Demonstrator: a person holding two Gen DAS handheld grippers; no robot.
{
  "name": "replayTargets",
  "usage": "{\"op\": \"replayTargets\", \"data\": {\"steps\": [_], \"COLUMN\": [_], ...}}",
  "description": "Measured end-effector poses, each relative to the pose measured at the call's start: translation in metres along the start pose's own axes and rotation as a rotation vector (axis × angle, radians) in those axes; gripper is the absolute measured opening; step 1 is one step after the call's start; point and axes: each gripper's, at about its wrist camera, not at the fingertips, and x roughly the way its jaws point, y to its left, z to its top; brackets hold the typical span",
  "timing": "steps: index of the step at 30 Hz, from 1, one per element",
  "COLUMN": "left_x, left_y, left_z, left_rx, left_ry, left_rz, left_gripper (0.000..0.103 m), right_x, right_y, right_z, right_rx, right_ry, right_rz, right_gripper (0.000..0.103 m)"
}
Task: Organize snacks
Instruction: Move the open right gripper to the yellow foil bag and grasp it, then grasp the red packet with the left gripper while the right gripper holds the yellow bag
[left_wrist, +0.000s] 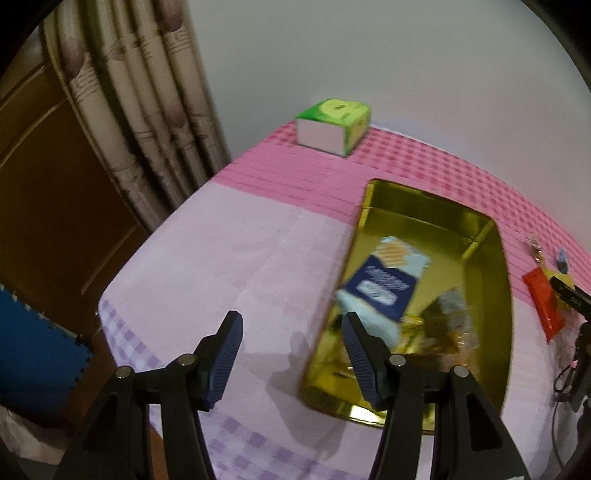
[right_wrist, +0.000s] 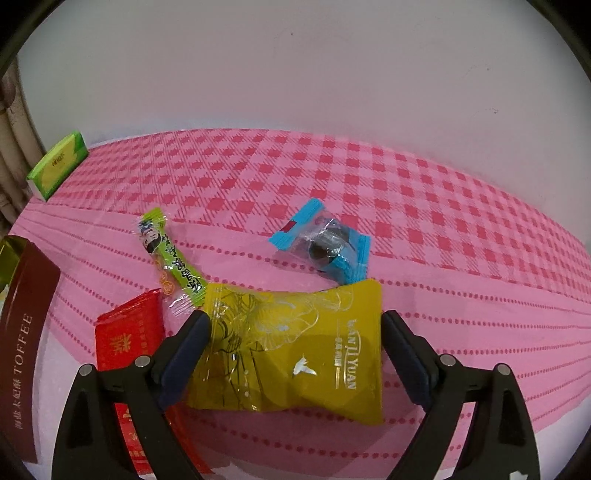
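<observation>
In the left wrist view a gold tin (left_wrist: 491, 258) lies open on the table, with a blue and pale biscuit packet (left_wrist: 384, 280) and other wrapped snacks inside. My left gripper (left_wrist: 291, 332) is open and empty just left of the tin's near corner. In the right wrist view my right gripper (right_wrist: 295, 328) is open, its fingers on either side of a yellow snack packet (right_wrist: 295, 347) lying on the cloth. A red packet (right_wrist: 129, 336) lies to its left, a green stick snack (right_wrist: 173, 258) and a blue-wrapped candy (right_wrist: 325, 243) beyond it.
A green tissue box (left_wrist: 332, 125) stands at the table's far left corner. The tin's dark red side reading TOFFEE (right_wrist: 22, 343) is at the right wrist view's left edge. The table edge, a curtain (left_wrist: 140, 103) and blue floor mat (left_wrist: 33, 354) are left.
</observation>
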Motion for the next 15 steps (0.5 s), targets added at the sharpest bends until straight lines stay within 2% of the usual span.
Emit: {"op": "replayTargets", "data": {"steps": [5,6,9,15], "left_x": [-0.006,-0.007,-0.014,-0.021], "left_y": [-0.038,-0.046,-0.072,-0.122], "left_z": [0.004,0.004,0.008,0.013], "left_rx": [0.061,0.073,0.106,0.168], "left_ry": [-0.003,-0.004,-0.01,-0.008], "left_rz": [-0.043,-0.049,-0.094,-0.167], "left_gripper": [0.057,0.057,0.057,0.057], "right_x": [-0.01,-0.013,-0.023,-0.037], "right_y": [0.0,-0.001,-0.012,-0.029], "right_z": [-0.009,-0.011,-0.019,-0.036], "right_rx": [-0.021,-0.022,-0.01,-0.011], "right_ry": [-0.026,-0.037,-0.043,-0.051], "right_rz": [0.014,0.013,0.035,0.044], "right_gripper": [0.075,0.067,0.058,0.057]}}
